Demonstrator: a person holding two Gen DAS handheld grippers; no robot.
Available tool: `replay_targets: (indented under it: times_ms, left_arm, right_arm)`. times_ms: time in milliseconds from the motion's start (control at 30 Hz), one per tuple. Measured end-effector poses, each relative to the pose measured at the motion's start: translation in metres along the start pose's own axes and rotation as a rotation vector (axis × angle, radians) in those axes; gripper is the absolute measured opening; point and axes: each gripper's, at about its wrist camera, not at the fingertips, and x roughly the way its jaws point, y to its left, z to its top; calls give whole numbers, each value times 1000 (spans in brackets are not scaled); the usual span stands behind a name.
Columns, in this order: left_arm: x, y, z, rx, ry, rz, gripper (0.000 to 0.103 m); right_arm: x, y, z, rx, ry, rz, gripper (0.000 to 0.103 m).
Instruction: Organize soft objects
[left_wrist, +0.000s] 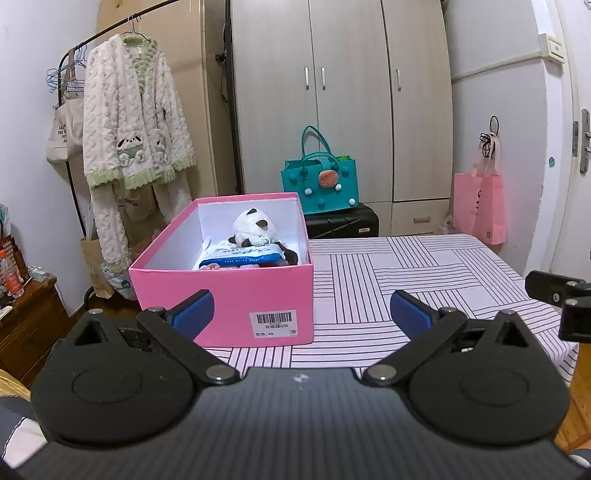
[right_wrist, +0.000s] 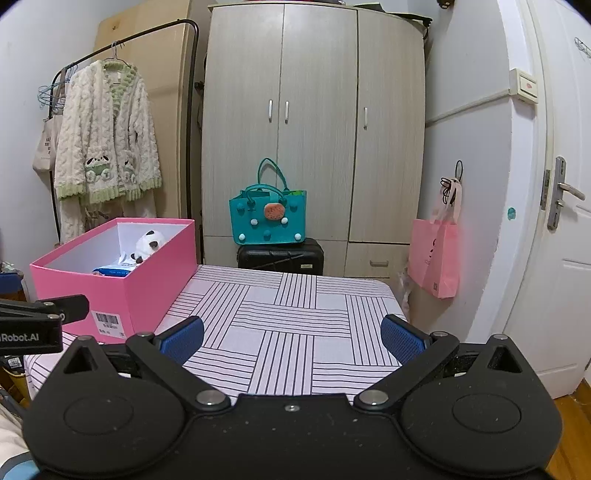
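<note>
A pink box (left_wrist: 236, 295) stands on the striped table (left_wrist: 424, 273), at its left side. Inside it lie a white and black panda plush (left_wrist: 251, 227) and a blue and white soft pack (left_wrist: 240, 255). My left gripper (left_wrist: 301, 312) is open and empty, just in front of the box's near wall. My right gripper (right_wrist: 291, 338) is open and empty over the table's near edge, to the right of the box (right_wrist: 122, 280). The panda plush (right_wrist: 147, 245) and the pack (right_wrist: 112, 271) also show in the right wrist view.
A teal bag (right_wrist: 267, 218) sits on a black suitcase (right_wrist: 280, 256) behind the table, before a wardrobe (right_wrist: 314, 122). A fluffy robe (left_wrist: 129, 122) hangs on a rack at the left. A pink bag (right_wrist: 436, 258) hangs on the right wall by a door.
</note>
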Motion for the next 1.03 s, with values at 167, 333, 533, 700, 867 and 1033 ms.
replay_targets:
  times_ms: [167, 333, 533, 700, 867, 1033]
  left_arm:
    - [-1, 0, -1, 1, -2, 1, 103]
    - [-1, 0, 0, 3, 1, 6, 103]
    - [0, -1, 0, 9, -2, 9, 103]
    - [-1, -2, 0, 12, -4, 10, 103]
    - [-2, -2, 0, 15, -5, 10, 103]
    - [-4, -2, 0, 22, -8, 4, 103]
  right_arm:
    - [2, -1, 1, 11, -1, 0, 103]
    - [3, 0, 0, 5, 1, -1, 103]
    - [2, 0, -1, 3, 2, -2, 103]
    - [3, 0, -1, 3, 4, -3, 103]
    - [3, 0, -1, 1, 6, -2, 103]
    - [3, 0, -2, -2, 7, -2, 103]
